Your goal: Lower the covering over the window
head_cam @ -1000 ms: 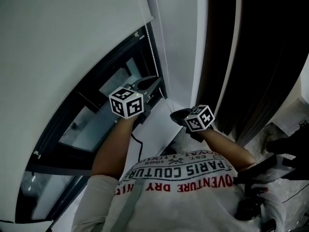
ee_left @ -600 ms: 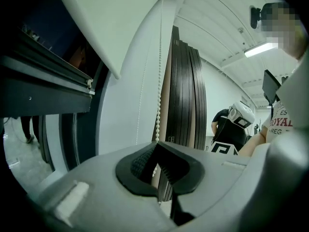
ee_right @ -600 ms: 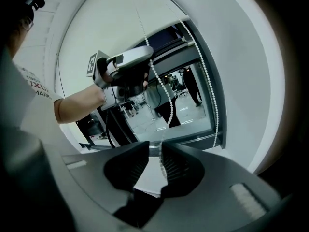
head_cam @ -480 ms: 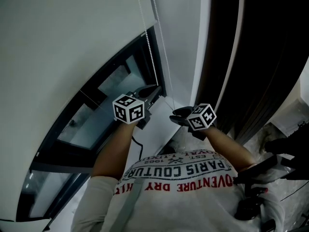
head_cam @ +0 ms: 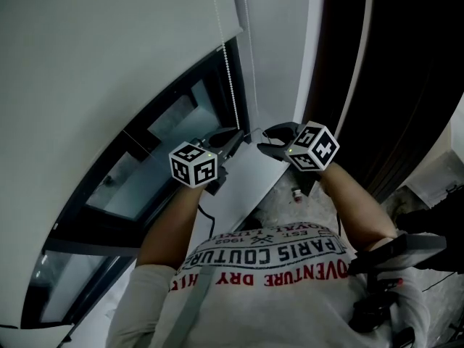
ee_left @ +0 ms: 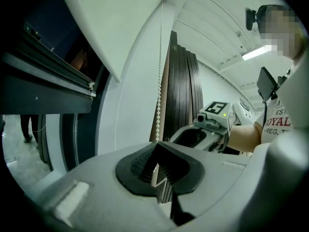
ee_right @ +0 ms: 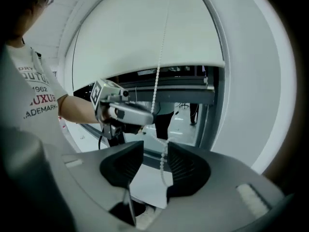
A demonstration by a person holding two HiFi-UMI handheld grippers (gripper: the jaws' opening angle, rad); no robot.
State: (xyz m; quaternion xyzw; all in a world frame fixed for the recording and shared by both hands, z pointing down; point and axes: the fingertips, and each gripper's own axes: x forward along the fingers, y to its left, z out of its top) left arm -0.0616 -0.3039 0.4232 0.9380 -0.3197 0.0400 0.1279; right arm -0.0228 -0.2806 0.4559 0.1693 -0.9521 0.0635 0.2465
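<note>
1. So, it all turns on the bead chain [head_cam: 230, 78]. It hangs pretty much straight up and down along the right edge of the window [head_cam: 145, 158], so its long axis is vertical and any pull has to run down that line.
2. The left claw [head_cam: 235, 135] is pressed together on the chain, pinching it right at the tips. The left gripper view shows the beads dropping straight into the closed jaws.
3. The right claw [head_cam: 270, 138] sits just beside the left one, on the side away from the glass and at about the same height. Its jaws have just been opening and now stand spread wide.
4. Key bit: in the right gripper view, a strand of the chain below the left claw's pinch swings over and drops through the right claw's gap. It runs closer to one pad than the other and neither pad squeezes it. So the chain is already between the right claw's jaws, not off to one side of it.
5. The roller blind [head_cam: 109, 49] is only partway down. Its bottom edge cuts across the upper part of the window, and the glass below it is bare.
6. Best guess: the right claw is the one due to close next, since the left is already on the chain. Which strand actually brings the blind down can't be told from these views.
</note>
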